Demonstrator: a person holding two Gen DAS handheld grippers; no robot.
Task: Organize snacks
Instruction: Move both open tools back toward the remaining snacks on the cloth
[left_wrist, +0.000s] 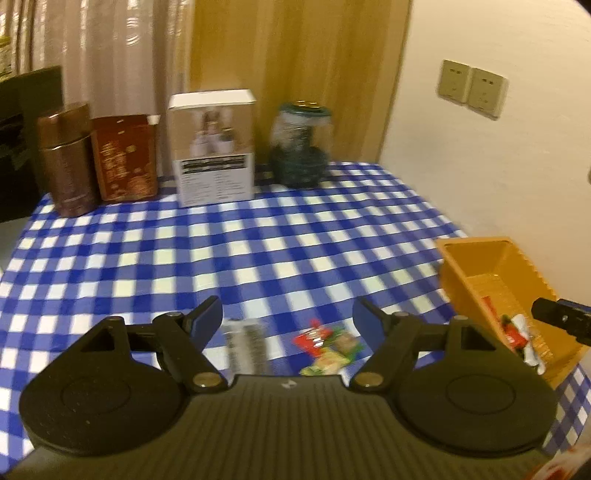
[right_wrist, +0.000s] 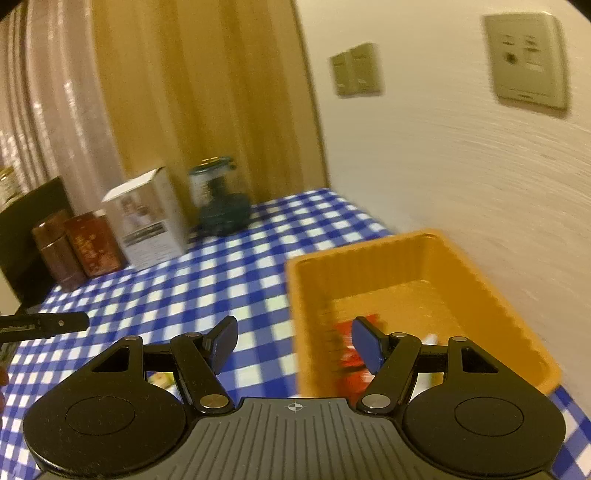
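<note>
while snacks (left_wrist: 325, 347) lie loose, tins (left_wrist: 96, 158) line the back.

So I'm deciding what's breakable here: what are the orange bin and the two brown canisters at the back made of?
The orange rectangular bin looks like moulded plastic: ribbed walls, a uniform colour and a slight gloss. The two brown canisters look like metal tins with a coppery sheen, though blur leaves lacquered card possible.
</note>
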